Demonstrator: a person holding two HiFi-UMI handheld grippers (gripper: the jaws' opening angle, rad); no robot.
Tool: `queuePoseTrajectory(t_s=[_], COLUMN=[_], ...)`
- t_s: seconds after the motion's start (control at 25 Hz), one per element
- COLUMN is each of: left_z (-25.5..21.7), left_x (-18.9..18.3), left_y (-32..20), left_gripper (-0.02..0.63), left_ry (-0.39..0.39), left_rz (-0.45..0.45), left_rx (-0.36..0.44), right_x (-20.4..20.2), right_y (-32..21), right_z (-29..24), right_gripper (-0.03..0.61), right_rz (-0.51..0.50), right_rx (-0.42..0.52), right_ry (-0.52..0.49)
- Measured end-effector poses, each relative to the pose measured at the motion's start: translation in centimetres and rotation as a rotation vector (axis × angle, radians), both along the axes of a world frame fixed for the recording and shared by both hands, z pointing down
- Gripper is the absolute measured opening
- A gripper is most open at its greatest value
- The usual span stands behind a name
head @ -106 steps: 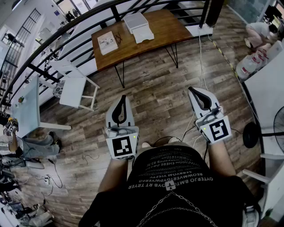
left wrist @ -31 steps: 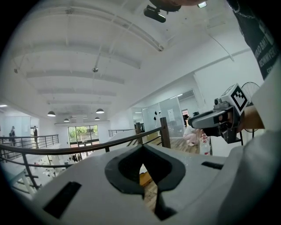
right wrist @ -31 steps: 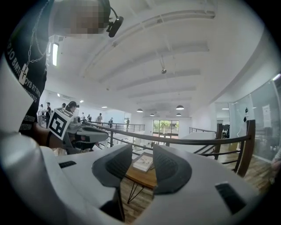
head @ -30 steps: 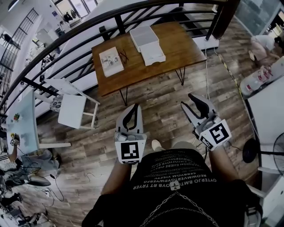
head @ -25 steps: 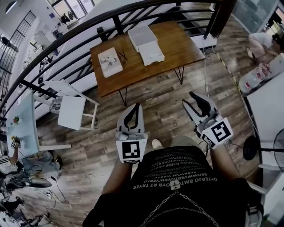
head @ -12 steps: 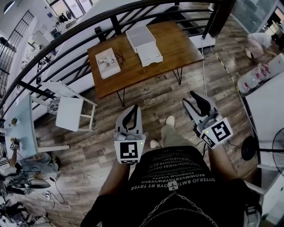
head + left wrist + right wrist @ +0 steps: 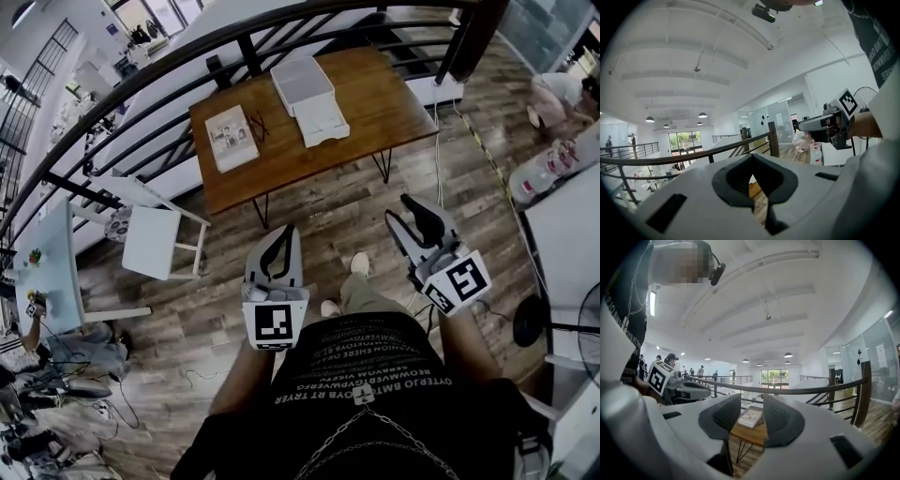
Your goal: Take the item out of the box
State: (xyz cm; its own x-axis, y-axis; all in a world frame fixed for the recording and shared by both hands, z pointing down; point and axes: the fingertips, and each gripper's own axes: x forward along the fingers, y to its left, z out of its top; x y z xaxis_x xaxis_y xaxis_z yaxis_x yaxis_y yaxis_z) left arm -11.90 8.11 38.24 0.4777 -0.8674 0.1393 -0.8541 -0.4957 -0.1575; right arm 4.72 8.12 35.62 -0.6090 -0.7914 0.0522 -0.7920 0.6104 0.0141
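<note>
A white box [image 7: 302, 81] sits on the wooden table [image 7: 375, 89] ahead of me, with a second white box part [image 7: 322, 121] just in front of it. Neither gripper is near the table; both hang over the wood floor in front of my body. In the head view my left gripper [image 7: 285, 231] has its tips together and holds nothing. From its own camera the left gripper [image 7: 752, 158] shows only a thin slit between the pads. My right gripper [image 7: 404, 212] stands open and empty. Through the gap of the right gripper [image 7: 751, 404] I see the table [image 7: 751, 435].
A booklet [image 7: 230, 137] and a pair of glasses [image 7: 258, 123] lie on the table's left half; the booklet [image 7: 750, 417] also shows in the right gripper view. A black railing [image 7: 159, 66] runs behind the table. A white chair [image 7: 155, 239] stands left, a fan [image 7: 589, 314] and a white tabletop [image 7: 567, 220] right.
The person has walked toward the table, one foot stepping forward, and the table sits closer in the head view than several seconds ago. Both grippers keep the same jaw stance.
</note>
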Motion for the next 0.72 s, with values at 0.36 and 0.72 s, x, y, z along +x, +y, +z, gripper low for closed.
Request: queuePoseTrajectory(t_s=[0.36, 0.72], left_z=[0.2, 0.6], left_x=[-0.9, -0.6], left_y=[-2.6, -6.5], left_gripper=[0.006, 0.005], left_ry=[0.008, -0.021], left_rz=[-0.05, -0.068], left_rx=[0.026, 0.066], right_x=[-0.7, -0.5], right_y=[-2.9, -6.2], right_z=[0.6, 1.2], right_gripper=[0.129, 0.129], right_rz=[-0.043, -0.061], right_rx=[-0.021, -0.035], right_ry=[0.018, 0.057])
